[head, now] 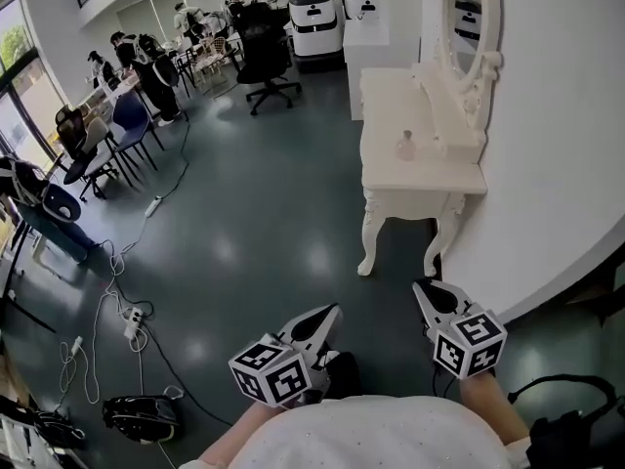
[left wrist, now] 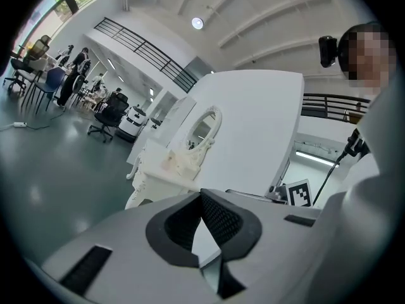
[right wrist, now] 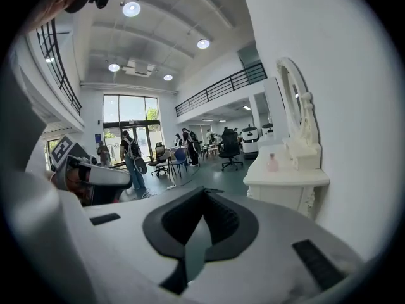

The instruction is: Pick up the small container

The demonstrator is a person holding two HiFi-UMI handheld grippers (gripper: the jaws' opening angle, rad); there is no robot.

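Left gripper: jaws closed tip to tip, nothing between | right gripper: jaws closed, empty | small container: upright on dressing table, toward its near end, between open long edge and mirror stand; well apart from both grippers

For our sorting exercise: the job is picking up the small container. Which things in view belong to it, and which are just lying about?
Job: small container; dressing table; left gripper; right gripper.
Lying about: office chair; floor cables; bag.
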